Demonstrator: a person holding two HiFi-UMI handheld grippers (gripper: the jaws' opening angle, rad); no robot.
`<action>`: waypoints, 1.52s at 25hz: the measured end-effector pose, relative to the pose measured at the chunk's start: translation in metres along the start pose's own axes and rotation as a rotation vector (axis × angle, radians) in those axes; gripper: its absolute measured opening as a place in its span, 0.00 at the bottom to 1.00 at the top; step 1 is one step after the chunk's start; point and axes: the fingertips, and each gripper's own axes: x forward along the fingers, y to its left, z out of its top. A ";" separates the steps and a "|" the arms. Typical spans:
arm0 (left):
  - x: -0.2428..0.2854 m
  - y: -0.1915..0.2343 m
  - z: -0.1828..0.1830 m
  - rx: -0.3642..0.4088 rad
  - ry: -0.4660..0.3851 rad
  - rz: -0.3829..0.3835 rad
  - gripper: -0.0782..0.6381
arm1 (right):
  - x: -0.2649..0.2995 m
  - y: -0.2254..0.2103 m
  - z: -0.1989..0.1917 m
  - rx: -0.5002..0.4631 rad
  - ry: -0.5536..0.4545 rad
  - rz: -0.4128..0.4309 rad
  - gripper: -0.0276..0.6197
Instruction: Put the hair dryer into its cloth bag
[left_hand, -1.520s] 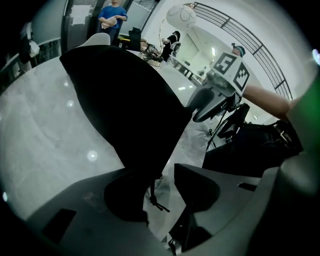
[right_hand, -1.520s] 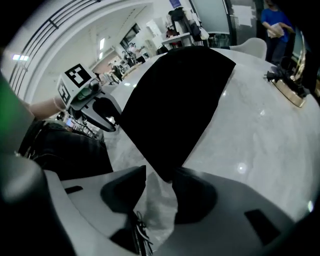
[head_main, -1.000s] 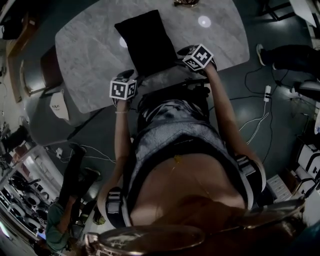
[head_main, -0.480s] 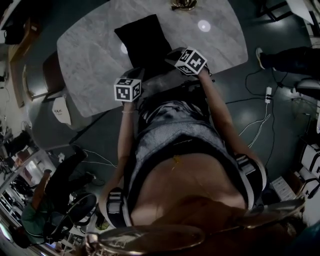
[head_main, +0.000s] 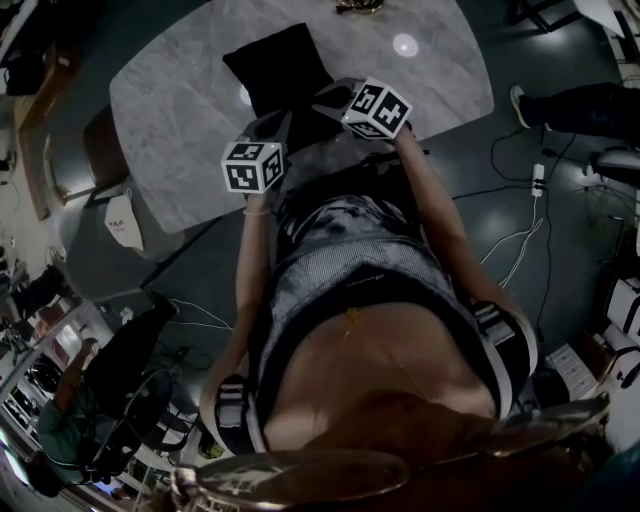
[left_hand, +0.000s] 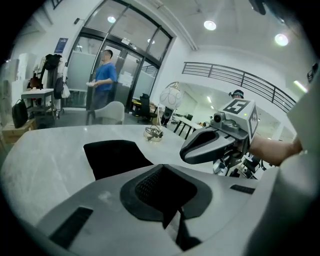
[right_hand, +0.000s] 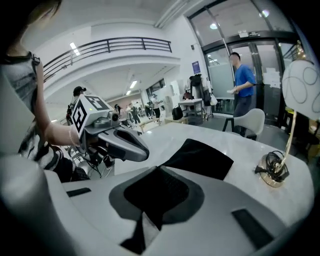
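Both pairs of jaws are now sitting together after closing. The left gripper (left_hand: 165, 172) and right gripper (right_hand: 159, 172) are each seemingly pinching a near corner of the black cloth bag (head_main: 278, 70) and are raising that edge off the bench (head_main: 180, 110). This is probably opening the bag's mouth for loading. The hair dryer is showing in no view, near the bag or elsewhere.

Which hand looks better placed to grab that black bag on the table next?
Right, narrowly: in the head view the right gripper overlaps the near edge of the black bag; the left gripper sits farther back. Both are shut, empty.
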 end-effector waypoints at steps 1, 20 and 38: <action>-0.001 -0.002 0.007 0.004 -0.017 0.000 0.12 | -0.004 0.000 0.007 -0.004 -0.023 0.000 0.16; -0.044 -0.023 0.117 0.073 -0.327 0.056 0.12 | -0.083 -0.008 0.102 -0.067 -0.346 -0.165 0.15; -0.057 -0.034 0.152 0.134 -0.455 0.090 0.12 | -0.103 -0.003 0.141 -0.116 -0.531 -0.205 0.15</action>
